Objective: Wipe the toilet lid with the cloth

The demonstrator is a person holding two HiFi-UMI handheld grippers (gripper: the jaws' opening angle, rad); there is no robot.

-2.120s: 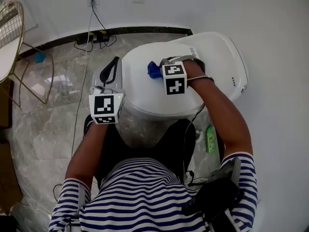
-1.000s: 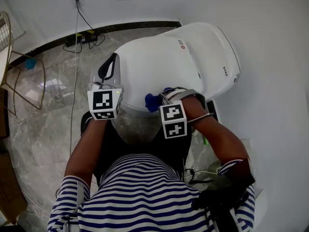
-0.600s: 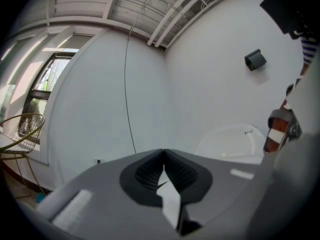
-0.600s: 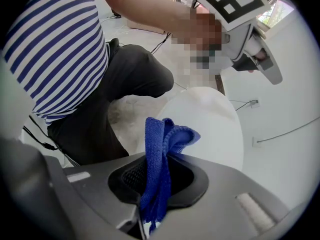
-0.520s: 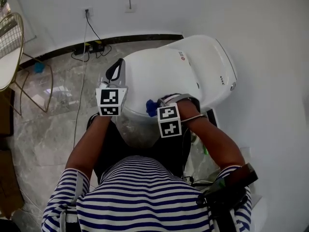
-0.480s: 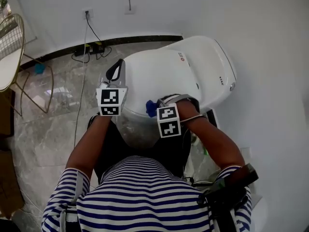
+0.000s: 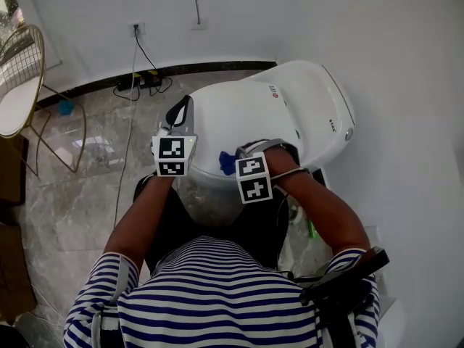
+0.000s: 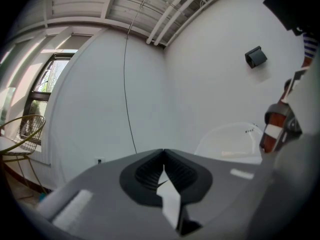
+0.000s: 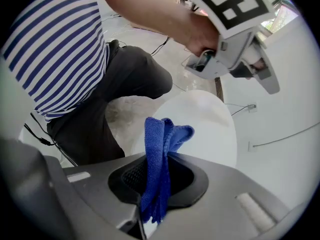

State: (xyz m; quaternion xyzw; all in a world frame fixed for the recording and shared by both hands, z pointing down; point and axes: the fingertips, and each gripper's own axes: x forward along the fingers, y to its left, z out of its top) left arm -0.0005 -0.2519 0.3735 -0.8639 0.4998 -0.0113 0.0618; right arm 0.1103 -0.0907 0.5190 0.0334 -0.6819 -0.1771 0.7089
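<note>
Head view, nearest first: the person's striped shirt [image 7: 217, 296] fills the bottom of the frame, and both forearms reach up from it to the toilet. The right gripper [image 7: 238, 159] sits at the near rim of the toilet lid [image 7: 239, 114], its jaws clamped on the blue cloth [image 7: 227, 164]. The right gripper view confirms the grip, with the folded cloth [image 9: 157, 154] pinched between the jaws and its free end pointing out over the white lid [image 9: 210, 129]. Two seconds back the same cloth lay further up the frame, over the middle of the lid, so a stroke has been drawn from there to the front edge. That pass looks finished, and the next one probably means carrying the cloth back toward the hinge over an unwiped strip. The left gripper [image 7: 179, 116] has stayed at the lid's left flank; its own view shows the jaws [image 8: 163, 169] closed together with nothing held. Beyond the lid lies the toilet's rear housing [image 7: 319, 107], then the marble floor [image 7: 87, 172], a power strip [image 7: 138, 82] at the wall and a gold wire chair [image 7: 22, 85] at upper left.
</note>
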